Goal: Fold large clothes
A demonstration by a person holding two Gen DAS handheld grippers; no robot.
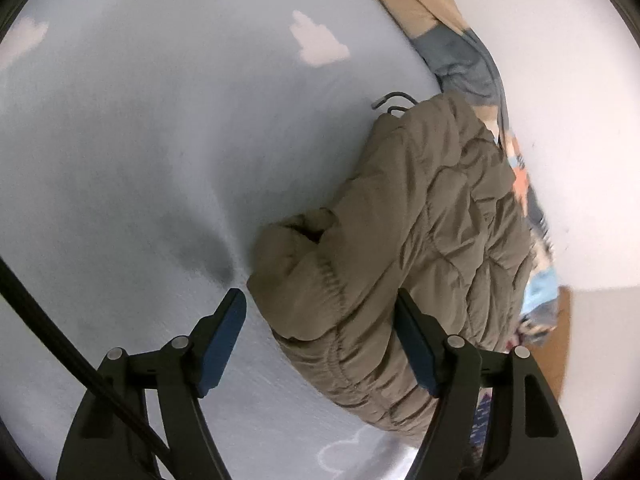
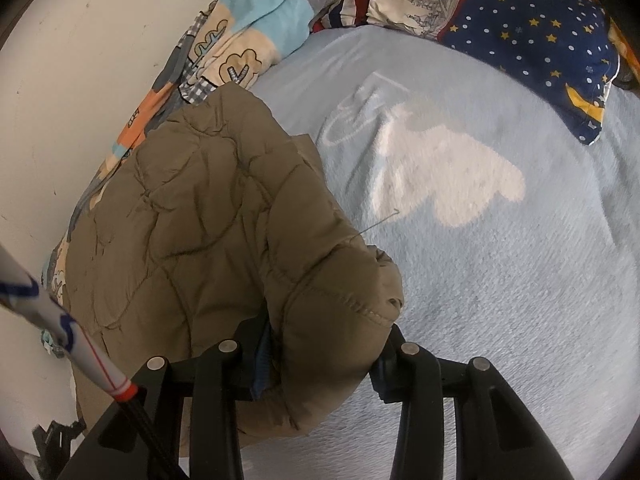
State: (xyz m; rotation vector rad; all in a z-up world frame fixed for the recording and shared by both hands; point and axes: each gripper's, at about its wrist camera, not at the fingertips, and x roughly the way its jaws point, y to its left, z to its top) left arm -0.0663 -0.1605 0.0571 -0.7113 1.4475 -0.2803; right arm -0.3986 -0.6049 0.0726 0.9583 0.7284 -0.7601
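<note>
An olive-brown quilted puffer jacket (image 1: 420, 200) lies bunched on a light blue bed sheet (image 1: 160, 140) close to the wall. In the left wrist view my left gripper (image 1: 320, 294) stands open astride the jacket's elastic hem. Its left pad (image 1: 222, 336) is clear of the fabric, and the right finger sits against the jacket. In the right wrist view the jacket (image 2: 200, 208) bulges up between the fingers of my right gripper (image 2: 324, 328), which is shut on a thick fold. The fabric hides both of its fingertips.
A patchwork quilt (image 2: 248, 20) is heaped along the white wall (image 2: 80, 60), behind the jacket. A navy star-patterned pillow (image 2: 532, 36) lies at the head of the bed. A dark cord loop (image 1: 394, 100) pokes out at the jacket's far end. Bare sheet (image 2: 480, 280) spreads beside the jacket.
</note>
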